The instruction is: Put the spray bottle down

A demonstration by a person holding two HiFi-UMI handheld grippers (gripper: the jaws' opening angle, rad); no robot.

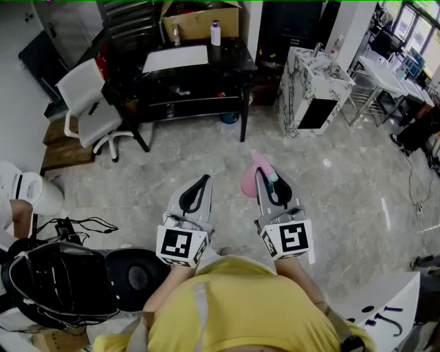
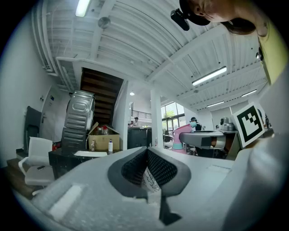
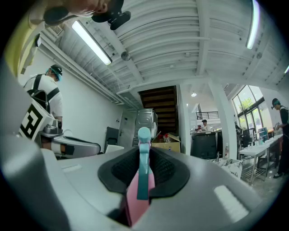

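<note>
A pink spray bottle [image 1: 248,178] with a teal nozzle and trigger [image 3: 143,155] is held above the floor. My right gripper [image 1: 267,176] is shut on it. In the right gripper view the pink body [image 3: 137,198] sits low between the black pads and the teal head sticks up past the tips. My left gripper [image 1: 201,183] hovers level beside it, to the left, with its jaws closed together on nothing [image 2: 146,152]. From the left gripper view the pink bottle [image 2: 179,136] shows at the right, in the other gripper.
A black table [image 1: 227,65] stands ahead, with a cardboard box [image 1: 199,20], a white bottle [image 1: 216,33] and a white sheet [image 1: 175,58] on it. A white chair [image 1: 89,110] is at the left, a marble-patterned cabinet [image 1: 309,89] at the right. Marble floor [image 1: 206,155] lies below.
</note>
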